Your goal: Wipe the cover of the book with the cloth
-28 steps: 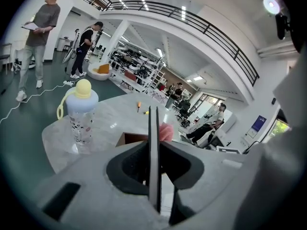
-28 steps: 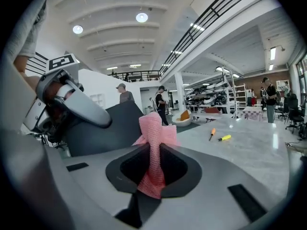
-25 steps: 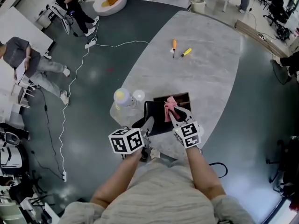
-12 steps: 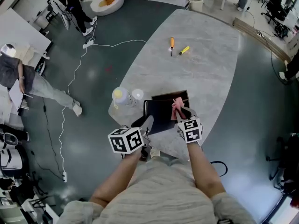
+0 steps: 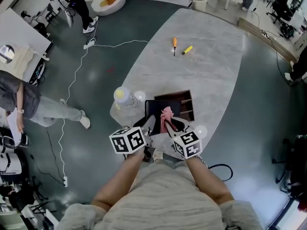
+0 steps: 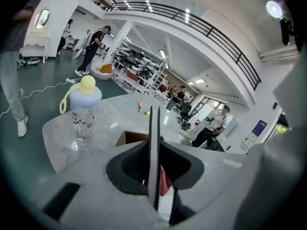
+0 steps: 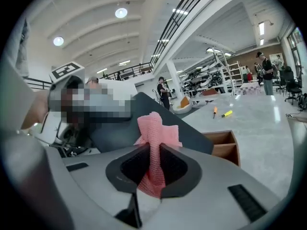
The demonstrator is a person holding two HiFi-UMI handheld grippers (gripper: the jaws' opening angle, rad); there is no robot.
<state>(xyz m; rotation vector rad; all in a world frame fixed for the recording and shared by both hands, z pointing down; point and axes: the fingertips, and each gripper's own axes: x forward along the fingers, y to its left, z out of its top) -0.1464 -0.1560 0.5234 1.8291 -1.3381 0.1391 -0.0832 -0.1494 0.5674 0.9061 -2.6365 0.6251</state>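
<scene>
The left gripper (image 5: 150,124) was clenched narrowly on the near edge of the dark book (image 6: 154,143), holding it tilted up at the near end of the marble table (image 5: 211,66). The right gripper (image 5: 171,125) pinched the pink cloth (image 7: 154,138) tightly, bunched just at the cover. A wooden box (image 5: 185,102) lay just beyond, a bottle (image 5: 123,97) to the left, two screwdrivers (image 5: 174,45) far off. A white cable (image 5: 72,87) crossed the dark floor.
</scene>
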